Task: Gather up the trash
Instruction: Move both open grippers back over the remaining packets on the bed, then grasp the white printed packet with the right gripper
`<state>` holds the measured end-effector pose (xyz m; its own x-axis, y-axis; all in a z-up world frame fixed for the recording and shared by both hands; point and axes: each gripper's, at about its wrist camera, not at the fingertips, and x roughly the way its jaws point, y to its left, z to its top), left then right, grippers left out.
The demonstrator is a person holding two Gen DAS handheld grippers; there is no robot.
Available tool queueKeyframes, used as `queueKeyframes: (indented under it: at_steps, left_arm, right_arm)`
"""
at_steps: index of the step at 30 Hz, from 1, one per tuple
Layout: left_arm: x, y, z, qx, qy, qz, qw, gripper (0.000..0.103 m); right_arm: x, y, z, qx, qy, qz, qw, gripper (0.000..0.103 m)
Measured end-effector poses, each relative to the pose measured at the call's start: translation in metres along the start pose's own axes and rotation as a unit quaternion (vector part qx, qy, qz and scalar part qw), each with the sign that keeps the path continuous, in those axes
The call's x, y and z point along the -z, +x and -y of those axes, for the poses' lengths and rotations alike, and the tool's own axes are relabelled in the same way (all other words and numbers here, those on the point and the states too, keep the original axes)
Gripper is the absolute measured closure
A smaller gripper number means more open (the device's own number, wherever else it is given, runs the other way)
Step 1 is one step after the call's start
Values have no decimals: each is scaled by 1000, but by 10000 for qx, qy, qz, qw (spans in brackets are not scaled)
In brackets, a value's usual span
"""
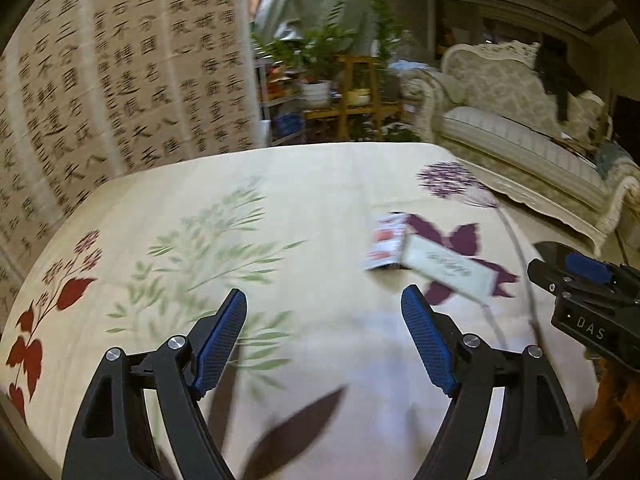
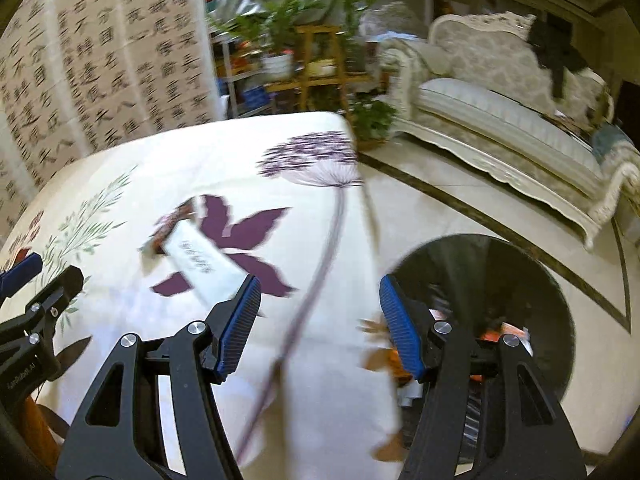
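Only the right wrist view takes in the round dark bin [image 2: 516, 280] on the pale tiled floor [image 2: 460, 216], standing beside the table's edge, with orange and white scraps blurred inside it. The left wrist view instead shows the table's left side, with red and green printed leaves.

The left gripper [image 1: 323, 306] has black angular arms and ribbed blue pads; its jaws stand wide apart with nothing between them, over the cream floral tablecloth [image 1: 280, 184]. The right gripper [image 2: 316, 296] is built the same, its jaws also apart and empty, straddling the table's edge. Each gripper shows at the rim of the other's view.

The trash lies flat on the cloth: a long white carton [image 1: 448, 268] with faint script, touching a smaller red-and-white packet [image 1: 386, 246], both blurred. They lie ahead and right of the left gripper, ahead and left of the right gripper, touching neither.

Beyond are a calligraphy screen [image 1: 120, 72], potted plants [image 1: 320, 52] on wooden shelving, and an ornate cream sofa [image 1: 512, 120].
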<state>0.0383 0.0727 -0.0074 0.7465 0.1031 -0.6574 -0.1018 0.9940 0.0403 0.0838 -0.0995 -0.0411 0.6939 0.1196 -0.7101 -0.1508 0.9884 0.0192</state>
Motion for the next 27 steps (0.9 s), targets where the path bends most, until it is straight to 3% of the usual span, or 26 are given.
queueKeyframes:
  at_steps: [12,19,21,27]
  left_arm:
    - [1,10,-66,-355,-586,-76,9976,26]
    - [1,17,-70,-268,-640,-150,9975,26]
    - [1,19,-67,-225,-624,-163,9977,26]
    - [0,23,-58,-125,-536,-215,9983,26]
  right_arm:
    - [-7,35,-55,-227,-698,-425,9964,43]
    - [-17,47,-58,-80,-705,-477,9963,44]
    - [-18,50,-57,-121,-643,-535,9964,53]
    - [-21,52,-48,-142,-390,-568,9975,52]
